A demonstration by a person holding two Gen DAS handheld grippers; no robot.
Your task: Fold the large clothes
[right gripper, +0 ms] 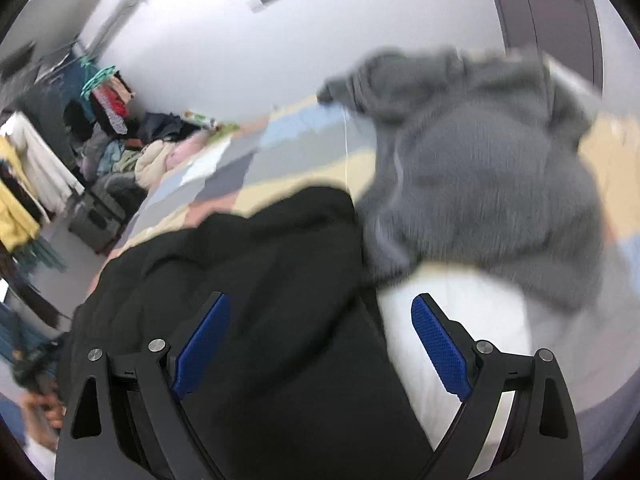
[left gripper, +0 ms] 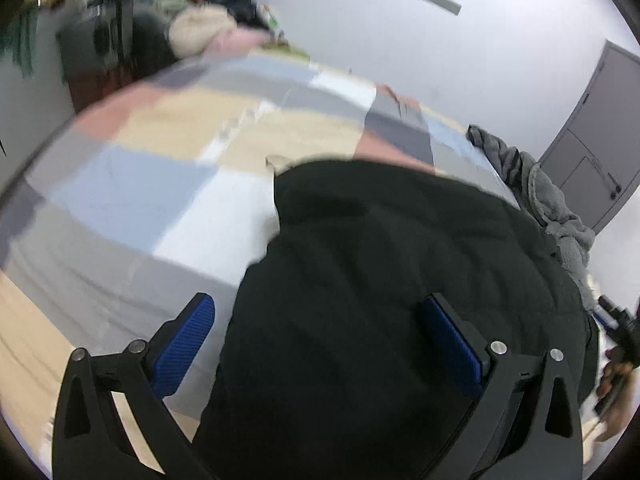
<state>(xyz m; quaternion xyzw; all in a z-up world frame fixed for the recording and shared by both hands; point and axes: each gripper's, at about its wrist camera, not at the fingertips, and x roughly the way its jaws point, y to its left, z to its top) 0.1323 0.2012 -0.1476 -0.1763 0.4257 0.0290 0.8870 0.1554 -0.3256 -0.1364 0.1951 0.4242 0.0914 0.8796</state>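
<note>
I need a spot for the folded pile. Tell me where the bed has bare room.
Free: the patchwork bedspread to the left of the black garment, reaching to the far pile of clothes. A smaller white patch lies between the black garment and the grey fleece. Crowded: the right side, where the fleece abuts the black garment.

White wall (left gripper: 340, 20), grey door (left gripper: 592, 140) (panelled), crowded clothes rack (right gripper: 24, 184).

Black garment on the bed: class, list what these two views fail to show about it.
- Black garment: type unreadable; motion blur, left wrist view.
- Its near edge: cut off behind the left claw.
- Its border with the grey fleece: smeared, right wrist view.
</note>
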